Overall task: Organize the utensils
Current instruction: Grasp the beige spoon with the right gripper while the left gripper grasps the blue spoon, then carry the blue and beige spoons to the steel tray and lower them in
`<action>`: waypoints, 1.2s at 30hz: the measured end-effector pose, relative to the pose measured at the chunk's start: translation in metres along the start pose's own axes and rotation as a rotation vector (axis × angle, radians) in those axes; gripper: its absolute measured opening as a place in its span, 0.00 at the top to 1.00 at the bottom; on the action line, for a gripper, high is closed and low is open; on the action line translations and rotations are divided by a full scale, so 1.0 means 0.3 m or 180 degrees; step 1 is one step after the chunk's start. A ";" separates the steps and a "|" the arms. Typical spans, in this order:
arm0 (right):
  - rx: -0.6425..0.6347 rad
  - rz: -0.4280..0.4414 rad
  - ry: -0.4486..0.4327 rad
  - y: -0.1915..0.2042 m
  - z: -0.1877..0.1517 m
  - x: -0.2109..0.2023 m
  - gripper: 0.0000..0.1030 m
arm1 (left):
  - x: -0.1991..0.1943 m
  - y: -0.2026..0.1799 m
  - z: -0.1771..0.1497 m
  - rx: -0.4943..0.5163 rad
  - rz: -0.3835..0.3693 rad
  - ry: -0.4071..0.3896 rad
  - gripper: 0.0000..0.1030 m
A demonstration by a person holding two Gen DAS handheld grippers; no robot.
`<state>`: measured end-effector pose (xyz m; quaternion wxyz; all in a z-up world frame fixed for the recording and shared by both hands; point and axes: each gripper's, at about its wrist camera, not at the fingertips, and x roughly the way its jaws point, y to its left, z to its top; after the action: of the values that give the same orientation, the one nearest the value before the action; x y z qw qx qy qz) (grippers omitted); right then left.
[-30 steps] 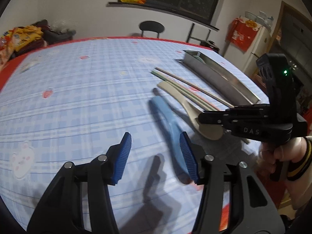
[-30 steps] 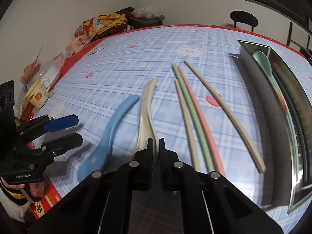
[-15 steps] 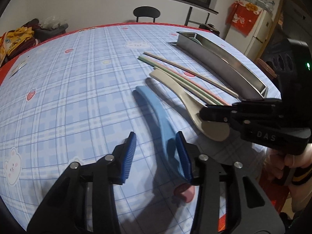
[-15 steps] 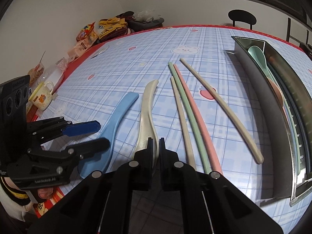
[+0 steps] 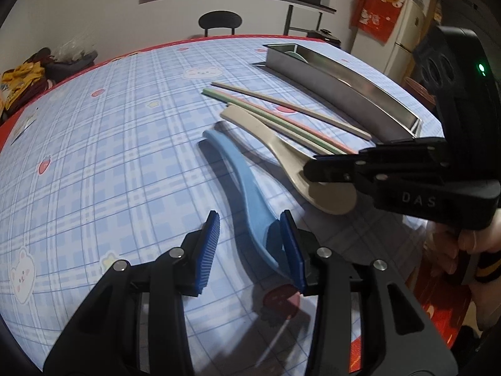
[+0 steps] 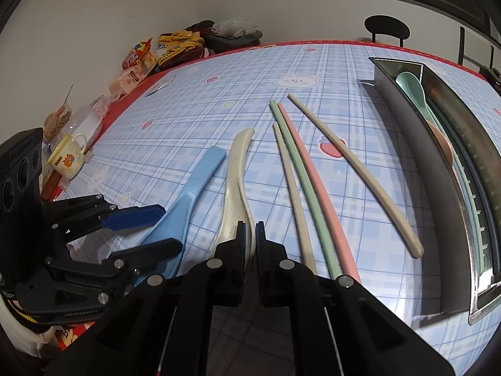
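Right tongs (image 6: pixel 249 238) clenched on bowl end of cream spoon (image 6: pixel 236 181), spoon flat on worktop (image 5: pixel 109 144). Left tongs (image 5: pixel 250 244) released, blue pads (image 5: pixel 208 250) straddling bowl end of blue spoon (image 5: pixel 241 185), right pad touching or just beside it, can't tell which; left pad apart. Blue spoon flat on worktop, just beside cream spoon, on the side away from the steel tray (image 6: pixel 438 188). Between cream spoon and tray: four chopsticks (image 6: pixel 300 181) loose on worktop, cream, green, pink close together, another cream one nearer tray. Inside tray: mint-green spoon (image 6: pixel 413 87), pink item partly hidden. Far from tray at worktop edge: yellow mug (image 6: pixel 70 155), snack bags (image 6: pixel 137 69).
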<state>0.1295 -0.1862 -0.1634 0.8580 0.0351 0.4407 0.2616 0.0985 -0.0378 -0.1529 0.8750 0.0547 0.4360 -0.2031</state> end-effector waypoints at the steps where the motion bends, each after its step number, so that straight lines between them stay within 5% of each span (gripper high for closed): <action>1: 0.0000 0.0000 0.0001 0.000 0.001 0.000 0.93 | 0.001 -0.002 0.000 0.0017 0.0002 0.0004 0.60; 10: 0.0006 0.0001 -0.0003 0.003 -0.001 0.000 0.93 | -0.002 -0.017 -0.007 0.0086 -0.0164 -0.0005 0.79; 14: 0.0024 0.0020 -0.0005 0.000 0.000 0.001 0.93 | -0.007 0.034 -0.011 -0.0185 -0.0250 -0.0049 0.88; 18: 0.0015 0.0027 0.0003 0.003 0.003 0.006 0.93 | -0.022 0.098 -0.018 -0.0522 -0.0292 -0.0141 0.88; 31: -0.0182 -0.0167 -0.0017 0.042 -0.004 0.008 0.92 | -0.082 0.143 -0.040 -0.0763 -0.0093 -0.0387 0.88; 36: -0.0358 -0.0239 -0.0263 0.078 -0.019 -0.037 0.94 | -0.126 0.165 -0.052 -0.0858 -0.0126 -0.0593 0.88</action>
<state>0.1102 -0.1724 -0.1520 0.8853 -0.0189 0.3904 0.2519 0.0867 0.0230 -0.1368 0.9069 -0.0909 0.3772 -0.1641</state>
